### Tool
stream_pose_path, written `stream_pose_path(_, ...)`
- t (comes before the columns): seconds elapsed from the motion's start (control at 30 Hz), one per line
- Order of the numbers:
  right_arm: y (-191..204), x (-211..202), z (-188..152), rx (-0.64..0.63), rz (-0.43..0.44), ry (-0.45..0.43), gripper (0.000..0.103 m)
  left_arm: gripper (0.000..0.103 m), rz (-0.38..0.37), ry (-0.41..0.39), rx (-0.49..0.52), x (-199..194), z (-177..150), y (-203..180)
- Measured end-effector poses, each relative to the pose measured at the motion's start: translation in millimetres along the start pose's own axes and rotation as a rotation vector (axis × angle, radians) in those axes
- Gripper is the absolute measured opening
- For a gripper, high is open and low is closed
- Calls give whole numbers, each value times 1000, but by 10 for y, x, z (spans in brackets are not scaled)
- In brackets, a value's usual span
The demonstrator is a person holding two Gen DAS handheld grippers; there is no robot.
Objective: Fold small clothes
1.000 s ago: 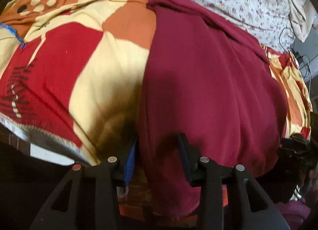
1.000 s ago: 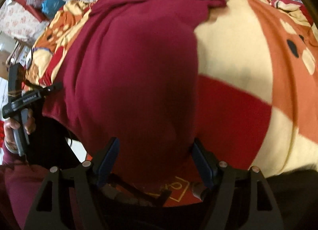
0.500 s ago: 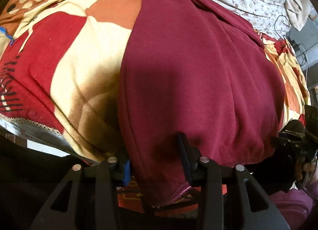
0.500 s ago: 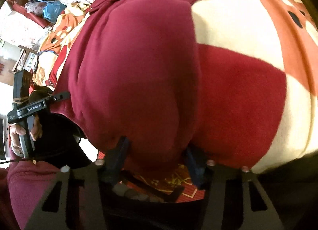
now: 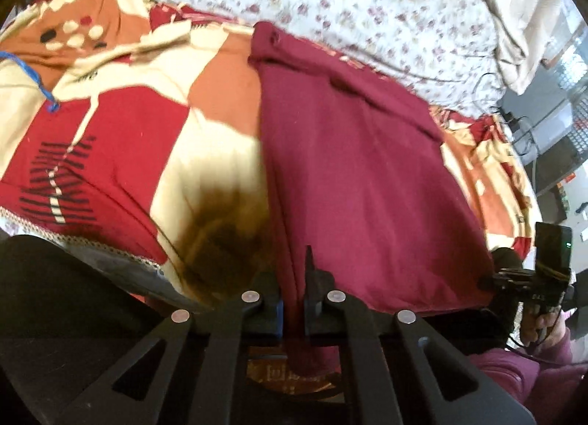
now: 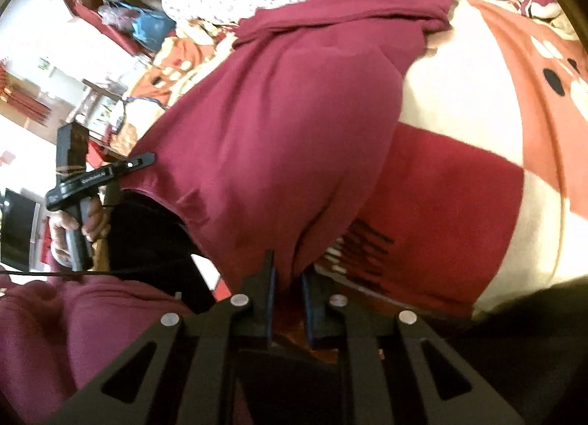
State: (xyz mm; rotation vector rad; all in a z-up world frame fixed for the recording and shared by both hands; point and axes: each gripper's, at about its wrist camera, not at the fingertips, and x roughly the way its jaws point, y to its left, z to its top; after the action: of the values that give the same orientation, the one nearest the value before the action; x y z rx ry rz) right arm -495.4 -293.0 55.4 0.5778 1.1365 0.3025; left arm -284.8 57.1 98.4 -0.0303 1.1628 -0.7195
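A maroon garment [image 5: 360,175] lies spread flat on a red, cream and orange blanket [image 5: 110,138], its near hem hanging over the bed edge. My left gripper [image 5: 292,278] is closing tight on the hem's left corner, with cloth pinched between the pads. In the right wrist view the same garment [image 6: 286,123] bulges upward, and my right gripper [image 6: 288,270] is closing tight on the hem's right corner. Each gripper also shows in the other's view: the right one [image 5: 533,289] at the far right, the left one [image 6: 139,162] at the left, held by a hand [image 6: 73,226].
A floral sheet [image 5: 367,2] covers the bed beyond the blanket. Cables and a charger [image 5: 514,120] lie off the bed's right side. A maroon sleeve [image 6: 73,314] fills the lower left of the right wrist view. Cluttered furniture [image 6: 110,21] stands at the far left.
Both grippers went from open around the hem to shut on it. Both have lifted, pulling the near hem up, and more of the bed has come into view.
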Motion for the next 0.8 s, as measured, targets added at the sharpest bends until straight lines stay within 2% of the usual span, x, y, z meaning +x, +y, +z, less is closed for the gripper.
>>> stream_pose_path(0.07,3,-24,-10,20,51,-9,12,0,-32,-24,15,-78,29,-51)
stream_pose_path(0.2,76,-196,36,39,152,-82,12,0,-105,-112,35,-287,200,-118)
stream_pose_path(0.27,116,-335,110,36,199,-132,12,0,-118,-154,39,-355,327,-168)
stream_pose_path(0.37,129,-521,240,28,220,-197,12,0,-115,-204,41,-442,535,-167)
stream_pose_path(0.5,73,-704,510,19,184,-279,12,0,-81,-241,52,-404,796,-226)
stream_pose_path(0.67,-6,-797,922,5,68,-346,12,0,-25,-257,53,-204,1159,-296)
stream_pose_path(0.8,34,-784,1405,-41,-98,-406,12,0,30,-286,58,-38,1480,-347)
